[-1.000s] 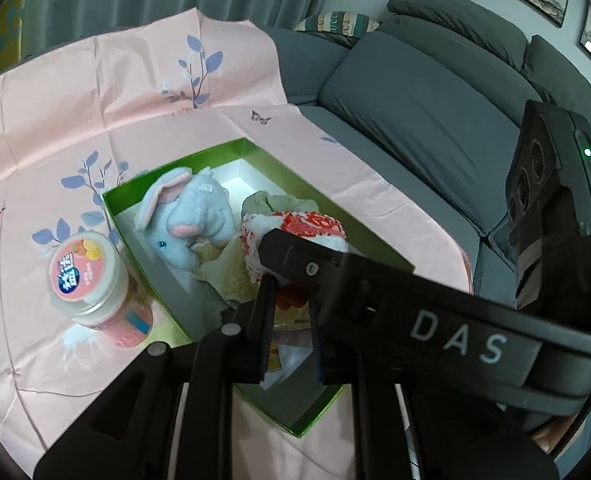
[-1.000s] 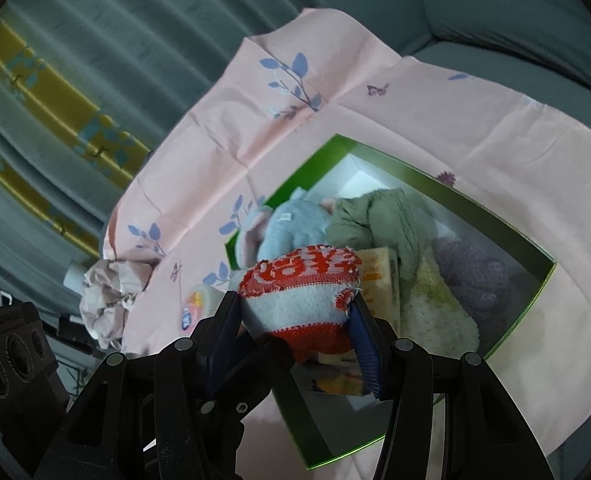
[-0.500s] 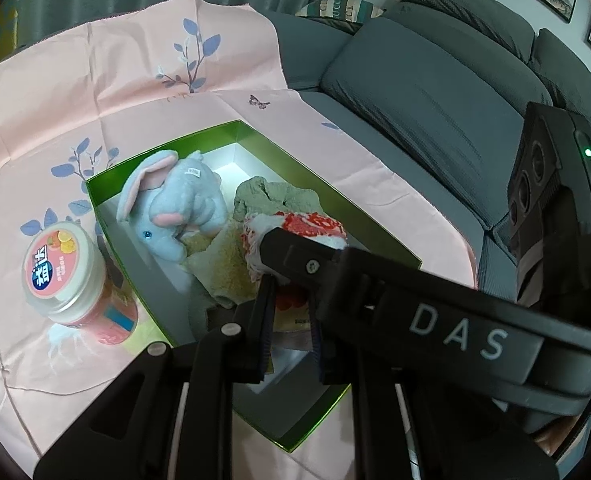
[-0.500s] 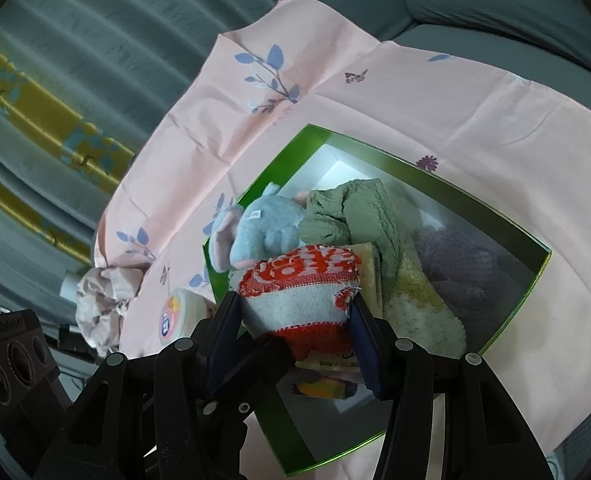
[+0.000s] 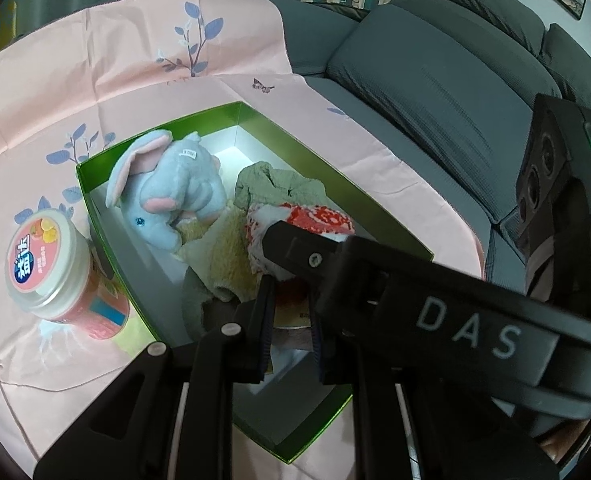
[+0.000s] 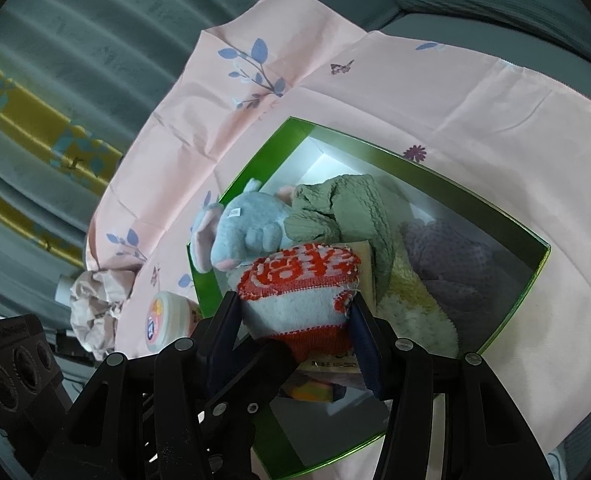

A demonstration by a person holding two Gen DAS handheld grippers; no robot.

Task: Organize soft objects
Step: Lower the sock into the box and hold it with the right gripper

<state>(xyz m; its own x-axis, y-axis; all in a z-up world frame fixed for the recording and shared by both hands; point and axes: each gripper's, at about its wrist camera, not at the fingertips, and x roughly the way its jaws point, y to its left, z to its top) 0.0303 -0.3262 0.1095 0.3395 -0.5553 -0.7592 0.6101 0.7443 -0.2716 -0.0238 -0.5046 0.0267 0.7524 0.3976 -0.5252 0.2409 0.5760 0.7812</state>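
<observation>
Right gripper [image 6: 295,332] is clamped across a rolled red-and-white knit piece [image 6: 299,300], pads on its two ends, so the roll's long axis runs jaw to jaw, crosswise to the reach. It hangs over the near half of the green box [image 6: 255,160], just in front of the grey plush elephant [image 6: 247,232] and the green knit cloth [image 6: 347,208]; free floor lies below and toward the near end, so the drop looks like straight down. Left gripper [image 5: 291,320] is nearly shut, nothing visibly pinched, sitting right under the right gripper's body, close to the roll. Right view alone shows the lilac fleece [image 6: 447,264] at the box's far side; left view alone shows the sofa [image 5: 435,80] and the jar's [image 5: 55,264] full side.
</observation>
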